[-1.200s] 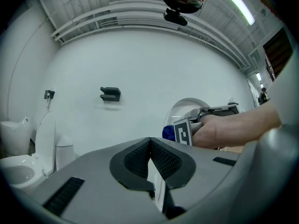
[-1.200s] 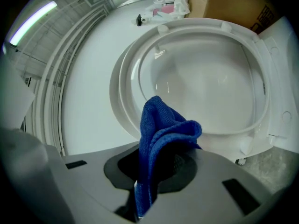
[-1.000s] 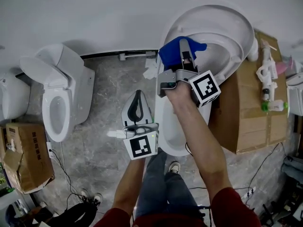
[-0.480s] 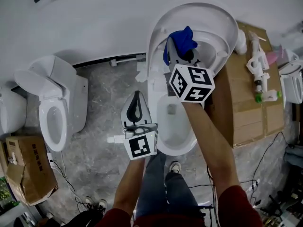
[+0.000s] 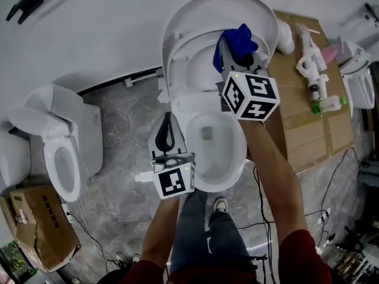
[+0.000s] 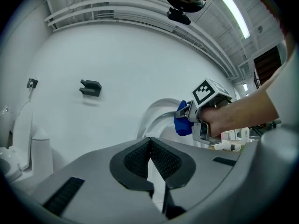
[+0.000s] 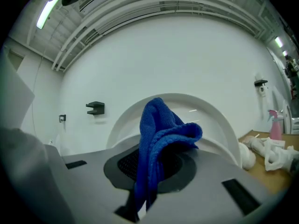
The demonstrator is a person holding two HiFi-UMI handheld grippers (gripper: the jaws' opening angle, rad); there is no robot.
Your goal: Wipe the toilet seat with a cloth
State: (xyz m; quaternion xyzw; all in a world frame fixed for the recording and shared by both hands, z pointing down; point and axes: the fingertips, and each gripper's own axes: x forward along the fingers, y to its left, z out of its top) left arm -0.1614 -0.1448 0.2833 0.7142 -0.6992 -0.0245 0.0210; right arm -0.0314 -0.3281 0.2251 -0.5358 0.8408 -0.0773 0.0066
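The white toilet (image 5: pixel 232 165) stands with its seat (image 5: pixel 185 57) and lid (image 5: pixel 260 16) raised against the wall. My right gripper (image 5: pixel 235 53) is shut on a blue cloth (image 5: pixel 238 39) and holds it against the right part of the raised seat. In the right gripper view the blue cloth (image 7: pixel 159 139) bunches up out of the closed right gripper (image 7: pixel 148 174), with the lid (image 7: pixel 219 120) arching behind it. My left gripper (image 5: pixel 167 134) hangs left of the bowl, shut and holding nothing. The left gripper view shows the left gripper (image 6: pixel 150 158) closed, and beyond it the right gripper (image 6: pixel 188 120) with the cloth (image 6: pixel 181 125).
A second toilet (image 5: pixel 65 152) stands at the left, with a cardboard box (image 5: pixel 35 226) below it. A flattened carton (image 5: pixel 302 120) at the right carries a spray bottle (image 5: pixel 314 70) and white parts. A black bracket (image 5: pixel 26 2) is on the wall. Cables (image 5: pixel 260 197) trail over the grey floor.
My right gripper has rolled, turning its marker cube upward, and has carried the cloth rightward across the raised seat. The left gripper stays shut beside the bowl.
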